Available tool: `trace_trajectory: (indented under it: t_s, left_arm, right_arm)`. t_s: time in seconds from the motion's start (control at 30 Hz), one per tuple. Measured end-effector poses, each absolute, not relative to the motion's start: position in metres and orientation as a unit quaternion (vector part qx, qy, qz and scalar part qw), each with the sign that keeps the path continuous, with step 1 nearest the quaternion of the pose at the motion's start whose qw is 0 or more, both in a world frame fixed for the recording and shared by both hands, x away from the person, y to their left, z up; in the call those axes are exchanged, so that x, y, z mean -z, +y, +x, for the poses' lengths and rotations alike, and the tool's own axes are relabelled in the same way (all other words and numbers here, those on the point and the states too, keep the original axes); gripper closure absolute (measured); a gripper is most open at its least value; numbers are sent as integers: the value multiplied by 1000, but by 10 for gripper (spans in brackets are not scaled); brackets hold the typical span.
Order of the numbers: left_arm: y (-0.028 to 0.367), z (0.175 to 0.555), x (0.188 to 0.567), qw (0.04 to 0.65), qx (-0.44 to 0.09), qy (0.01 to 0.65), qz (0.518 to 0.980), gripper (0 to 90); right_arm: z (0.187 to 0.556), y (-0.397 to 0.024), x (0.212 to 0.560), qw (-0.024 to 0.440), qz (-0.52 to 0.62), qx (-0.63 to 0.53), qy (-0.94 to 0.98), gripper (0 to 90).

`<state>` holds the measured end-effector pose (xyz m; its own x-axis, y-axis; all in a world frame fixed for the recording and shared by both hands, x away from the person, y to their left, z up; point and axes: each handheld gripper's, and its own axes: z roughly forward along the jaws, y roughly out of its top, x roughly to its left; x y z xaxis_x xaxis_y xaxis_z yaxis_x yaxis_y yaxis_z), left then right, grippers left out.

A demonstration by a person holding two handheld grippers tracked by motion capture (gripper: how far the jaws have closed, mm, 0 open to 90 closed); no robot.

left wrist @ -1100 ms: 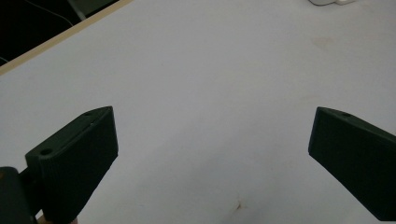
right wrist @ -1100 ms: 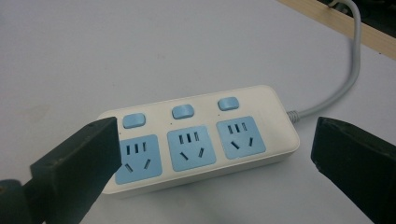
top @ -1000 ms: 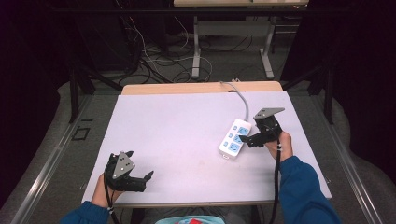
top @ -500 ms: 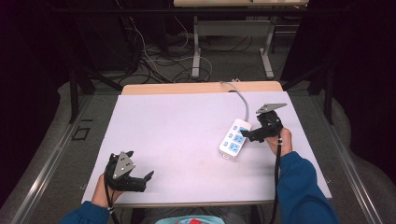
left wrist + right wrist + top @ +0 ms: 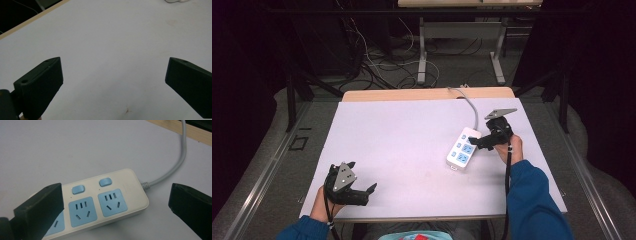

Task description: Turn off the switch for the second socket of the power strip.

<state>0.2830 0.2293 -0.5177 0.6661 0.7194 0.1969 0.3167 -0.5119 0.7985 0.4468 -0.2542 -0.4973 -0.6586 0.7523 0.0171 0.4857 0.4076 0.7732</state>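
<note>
My right gripper [image 5: 479,142] hovers with its jaws spread wide just beside the white power strip [image 5: 463,148], holding nothing. My left gripper [image 5: 362,192], well apart from it, gapes empty too.

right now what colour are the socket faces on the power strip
Light blue, set in a white power strip; the switch buttons match. Clearest in the right gripper view.

White-topped table [image 5: 412,145] with power strip [image 5: 463,148] and cord [image 5: 469,107].
</note>
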Motion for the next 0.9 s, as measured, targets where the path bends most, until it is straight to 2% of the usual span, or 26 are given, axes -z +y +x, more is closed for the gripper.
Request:
trace_trajectory:
  t_s: [0.47,0.57,0.63,0.7,0.73,0.8,0.9]
  left_arm:
    - [230,284,518,381,-266,311,829,14]
    - [230,284,518,381,-266,312,829,15]
    - [230,284,518,381,-266,311,829,14]
    - [230,284,518,381,-266,311,829,14]
    - [230,284,518,381,-266,311,829,14]
    - [230,284,518,380,-266,311,829,14]
    - [229,284,518,383,-263,313,828,14]
  right_arm:
    - [446,-246,497,162,369,-398,824,9]
    - [446,-244,497,158,366,-401,825,77]
    - [446,-243,497,157,363,-403,826,162]
    - [446,-243,497,160,362,-403,825,169]
    - [445,-241,497,155,365,-404,824,242]
    - [445,-240,497,154,361,-406,825,299]
    - [445,-238,498,156,365,-405,824,448]
